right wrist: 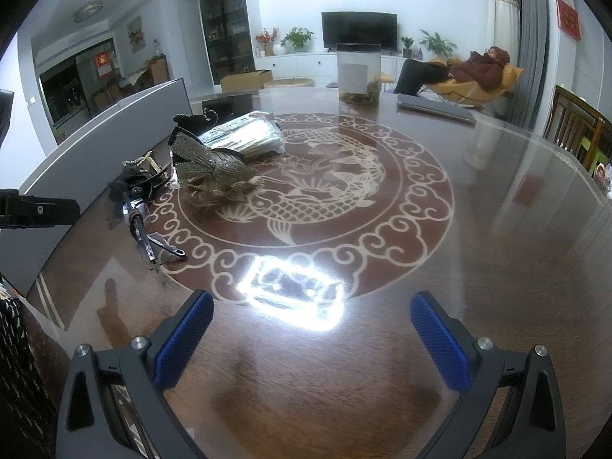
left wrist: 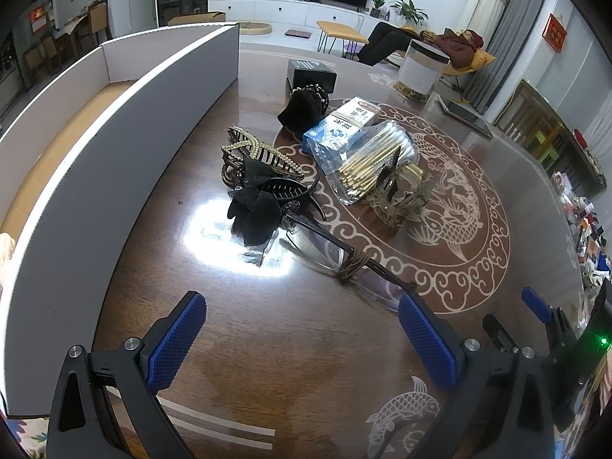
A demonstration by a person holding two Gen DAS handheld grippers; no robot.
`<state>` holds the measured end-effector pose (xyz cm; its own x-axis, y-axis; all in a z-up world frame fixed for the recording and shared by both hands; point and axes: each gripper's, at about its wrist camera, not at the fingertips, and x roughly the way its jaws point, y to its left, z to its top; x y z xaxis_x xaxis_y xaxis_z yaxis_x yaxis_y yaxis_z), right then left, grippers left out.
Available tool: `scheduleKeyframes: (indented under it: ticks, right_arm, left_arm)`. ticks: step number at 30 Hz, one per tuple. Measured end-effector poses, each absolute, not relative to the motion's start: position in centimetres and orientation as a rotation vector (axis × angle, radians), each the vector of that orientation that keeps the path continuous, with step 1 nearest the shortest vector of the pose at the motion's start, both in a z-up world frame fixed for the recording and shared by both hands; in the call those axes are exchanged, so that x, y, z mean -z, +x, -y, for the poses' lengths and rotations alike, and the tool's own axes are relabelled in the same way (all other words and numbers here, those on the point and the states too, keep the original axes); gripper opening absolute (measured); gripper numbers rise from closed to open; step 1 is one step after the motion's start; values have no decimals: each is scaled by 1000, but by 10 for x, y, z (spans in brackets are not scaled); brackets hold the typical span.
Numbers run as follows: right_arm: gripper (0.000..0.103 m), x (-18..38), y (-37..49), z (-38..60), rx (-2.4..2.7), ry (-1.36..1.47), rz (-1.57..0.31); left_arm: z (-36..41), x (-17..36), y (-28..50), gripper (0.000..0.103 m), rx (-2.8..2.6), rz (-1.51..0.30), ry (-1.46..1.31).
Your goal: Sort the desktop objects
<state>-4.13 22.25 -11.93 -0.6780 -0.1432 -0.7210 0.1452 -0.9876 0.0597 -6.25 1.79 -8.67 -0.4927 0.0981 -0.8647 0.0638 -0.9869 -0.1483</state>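
A pile of small items lies mid-table: a black bow hair clip (left wrist: pixel 254 210), a striped pearl claw clip (left wrist: pixel 260 153), a bag of cotton swabs (left wrist: pixel 367 160), a blue and white box (left wrist: pixel 336 130), a gold bow clip (left wrist: pixel 397 195) and glasses (left wrist: pixel 336 256). My left gripper (left wrist: pixel 302 306) hovers open just in front of the glasses, holding nothing. In the right wrist view the same pile sits at the left, with the gold bow clip (right wrist: pixel 210 168) and glasses (right wrist: pixel 143 229) nearest. My right gripper (right wrist: pixel 311 306) is open and empty over bare table.
A long white cardboard box (left wrist: pixel 114 153) with an open top runs along the table's left side. A black box (left wrist: pixel 311 74), a clear jar (right wrist: pixel 358 72) and a closed laptop (right wrist: pixel 434 109) stand farther back. A person reclines in a chair (right wrist: pixel 474 72) beyond the table.
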Motion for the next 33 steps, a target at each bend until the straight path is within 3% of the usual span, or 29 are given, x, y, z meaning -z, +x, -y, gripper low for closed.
scheduleKeyframes:
  ticks: [33]
  right_arm:
    - [103,119,-41,-224,2737,1177,11]
  left_arm:
    - [-16,86,-63,102,-2690,273,-1566]
